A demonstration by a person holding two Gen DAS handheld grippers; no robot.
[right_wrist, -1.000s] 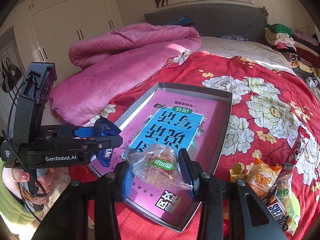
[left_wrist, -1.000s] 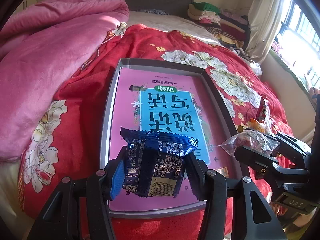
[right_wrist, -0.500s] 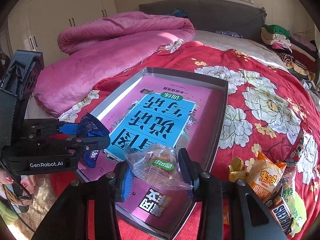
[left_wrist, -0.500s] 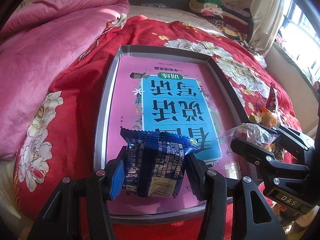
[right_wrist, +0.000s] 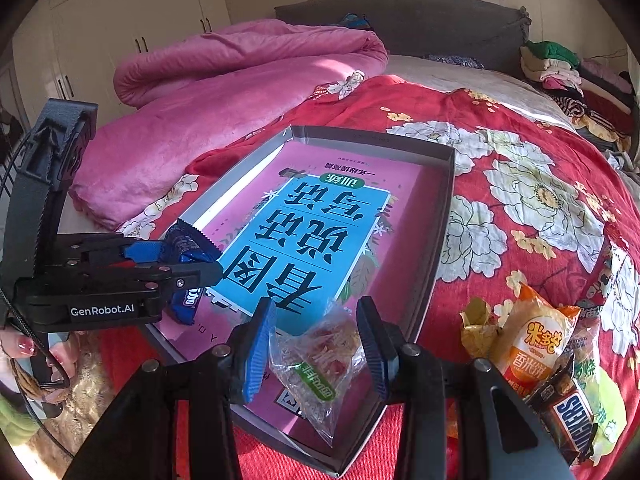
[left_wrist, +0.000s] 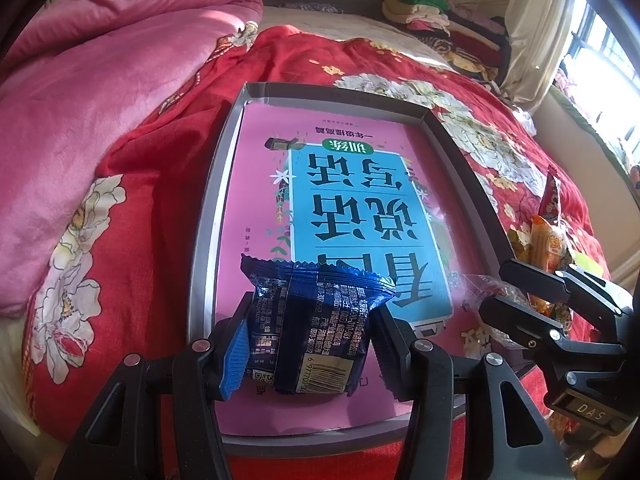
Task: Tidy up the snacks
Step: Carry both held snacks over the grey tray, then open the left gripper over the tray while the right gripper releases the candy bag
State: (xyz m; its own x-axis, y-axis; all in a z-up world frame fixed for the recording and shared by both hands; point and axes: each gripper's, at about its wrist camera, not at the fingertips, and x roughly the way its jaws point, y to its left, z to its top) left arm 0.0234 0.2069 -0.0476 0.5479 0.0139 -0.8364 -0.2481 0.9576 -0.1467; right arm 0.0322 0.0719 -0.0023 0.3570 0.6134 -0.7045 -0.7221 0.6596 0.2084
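A shallow grey tray (left_wrist: 208, 216) (right_wrist: 442, 216) lined with a pink and blue printed sheet lies on the red flowered bedspread. My left gripper (left_wrist: 310, 332) is shut on a dark blue snack packet (left_wrist: 316, 320), held just above the tray's near left corner. From the right wrist view the same left gripper (right_wrist: 188, 264) and blue packet (right_wrist: 188, 246) show at the tray's left rim. My right gripper (right_wrist: 316, 340) is shut on a clear packet of reddish snack (right_wrist: 320, 360) with a green label, over the tray's near right part; in the left wrist view that right gripper (left_wrist: 508, 300) is at the right.
A heap of loose snacks lies right of the tray: an orange rice-cracker bag (right_wrist: 536, 344), a Snickers bar (right_wrist: 568, 412), a gold wrapper (right_wrist: 478, 328). A pink quilt (right_wrist: 224, 92) is bunched at the left. Folded clothes (right_wrist: 560, 68) are stacked by the headboard. A hand (right_wrist: 24, 350) holds the left gripper.
Both grippers have come lower and closer over the tray's near end, each still holding its packet. The tray looms larger in both views.
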